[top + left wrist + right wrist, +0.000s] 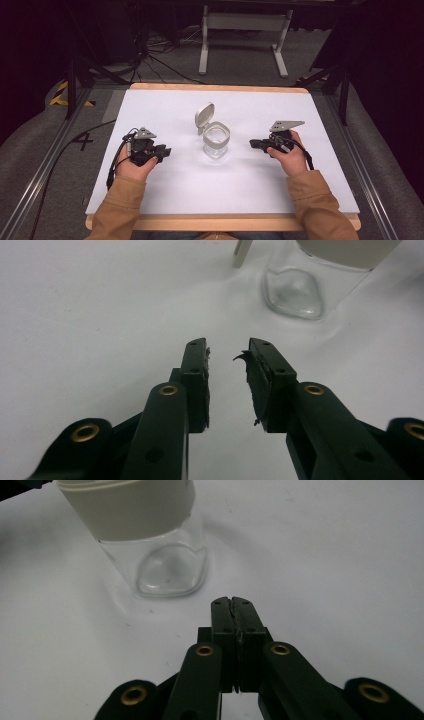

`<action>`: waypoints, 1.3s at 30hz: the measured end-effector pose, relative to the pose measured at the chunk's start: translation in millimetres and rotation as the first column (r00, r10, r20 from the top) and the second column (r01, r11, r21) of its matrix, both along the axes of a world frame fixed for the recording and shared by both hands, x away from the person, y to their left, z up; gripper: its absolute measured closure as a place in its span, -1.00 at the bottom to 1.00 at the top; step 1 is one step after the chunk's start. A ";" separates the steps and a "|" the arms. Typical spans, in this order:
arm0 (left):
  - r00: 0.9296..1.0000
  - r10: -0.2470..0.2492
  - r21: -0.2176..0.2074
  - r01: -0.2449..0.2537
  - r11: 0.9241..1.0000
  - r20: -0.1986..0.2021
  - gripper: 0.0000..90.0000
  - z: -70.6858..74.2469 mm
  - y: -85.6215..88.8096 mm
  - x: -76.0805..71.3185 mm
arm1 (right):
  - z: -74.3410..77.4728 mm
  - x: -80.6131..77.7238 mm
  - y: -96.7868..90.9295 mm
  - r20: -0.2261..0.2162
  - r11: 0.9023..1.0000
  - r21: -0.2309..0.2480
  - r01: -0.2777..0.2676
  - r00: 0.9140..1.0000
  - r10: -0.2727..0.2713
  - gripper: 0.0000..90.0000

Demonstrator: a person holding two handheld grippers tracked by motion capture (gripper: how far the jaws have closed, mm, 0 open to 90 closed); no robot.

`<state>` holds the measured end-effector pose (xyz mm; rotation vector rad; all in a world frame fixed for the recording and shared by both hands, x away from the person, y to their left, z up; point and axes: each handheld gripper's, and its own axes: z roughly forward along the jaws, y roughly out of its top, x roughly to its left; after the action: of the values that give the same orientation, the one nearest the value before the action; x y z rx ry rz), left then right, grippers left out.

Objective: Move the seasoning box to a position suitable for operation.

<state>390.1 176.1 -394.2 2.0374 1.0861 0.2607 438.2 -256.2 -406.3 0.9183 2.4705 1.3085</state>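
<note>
A clear glass jar (216, 141) with a pale grey collar stands at the middle of the white table, its hinged lid (204, 116) flipped up and back. My left gripper (165, 152) rests on the table left of the jar, pointing at it, open with nothing between its jaws; its own view shows the jar's base (294, 294) ahead and to the right. To the right of the jar lies my right gripper (254, 144), shut and empty, its tips (232, 601) a short way from the jar (160, 555).
The white table top (220, 190) has a wooden edge along its front and back. Metal rails run along both sides. Cables and a white stand's legs (245, 40) lie on the floor beyond the far edge.
</note>
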 end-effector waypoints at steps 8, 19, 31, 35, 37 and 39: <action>0.999 -0.033 -0.011 0.033 0.999 0.018 0.49 5.3 -5.6 -6.9 | 1.3 4.4 10.3 0.008 0.999 0.018 -0.028 1.000 0.028 1.00; 1.000 -0.004 0.004 0.004 1.000 0.024 0.43 7.1 11.0 -30.8 | -1.8 25.4 38.3 0.010 0.998 0.031 -0.061 0.998 0.061 1.00; 0.999 0.043 0.004 -0.043 0.999 0.014 0.43 2.9 24.6 -41.9 | -17.9 42.5 56.8 -0.014 0.994 0.054 -0.097 0.995 0.097 1.00; 0.998 0.063 0.000 -0.063 0.998 0.017 0.45 2.1 26.1 -42.0 | -19.0 42.3 56.4 -0.019 0.992 0.060 -0.111 0.994 0.112 1.00; 0.998 0.058 0.003 -0.058 0.998 0.017 0.45 2.4 26.1 -41.3 | -18.8 40.3 57.1 -0.020 0.992 0.050 -0.118 0.993 0.119 1.00; 0.998 0.054 0.000 -0.054 0.999 0.017 0.44 2.3 25.2 -39.5 | -18.5 37.0 57.8 -0.021 0.991 0.039 -0.127 0.992 0.128 1.00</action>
<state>350.5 201.3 -391.9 2.0048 1.1316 0.3058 475.1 -198.4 -424.8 0.8002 2.5686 1.3967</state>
